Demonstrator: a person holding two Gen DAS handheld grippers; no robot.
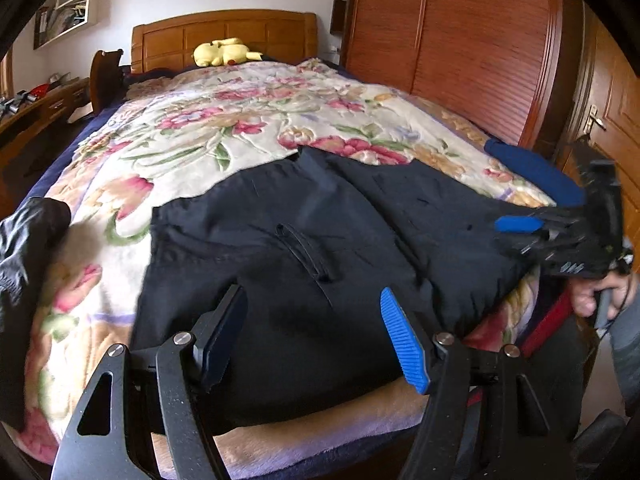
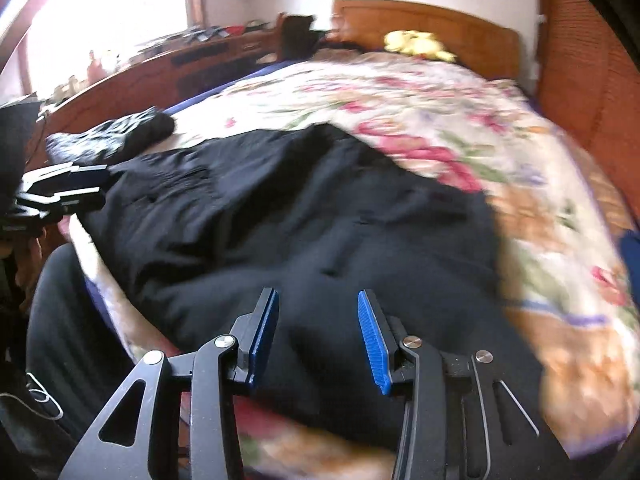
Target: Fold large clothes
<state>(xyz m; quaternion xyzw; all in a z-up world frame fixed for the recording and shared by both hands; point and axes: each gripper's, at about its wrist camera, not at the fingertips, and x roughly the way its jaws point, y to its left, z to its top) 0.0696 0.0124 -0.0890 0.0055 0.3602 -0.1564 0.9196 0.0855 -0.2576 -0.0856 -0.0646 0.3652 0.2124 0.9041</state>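
Observation:
A large black garment (image 1: pixel 304 248) lies spread across the near end of the floral blanket (image 1: pixel 224 120), with a pocket slit facing up. My left gripper (image 1: pixel 316 340) hovers over its near edge, open, nothing pinched between the blue pads. In the right wrist view the same black garment (image 2: pixel 304 216) fills the middle. My right gripper (image 2: pixel 318 340) hangs over its near edge with the pads apart and only cloth behind the gap. The right gripper (image 1: pixel 520 226) also shows at the garment's right edge, and the left gripper (image 2: pixel 64 192) at its left edge.
A shiny dark jacket (image 1: pixel 28 248) is bunched at the bed's left edge. A blue cloth (image 1: pixel 532 168) lies at the right edge. A yellow plush toy (image 1: pixel 224 54) sits by the wooden headboard (image 1: pixel 224 32). A wardrobe (image 1: pixel 460 48) stands right of the bed; a hand (image 1: pixel 600 292) holds the right gripper.

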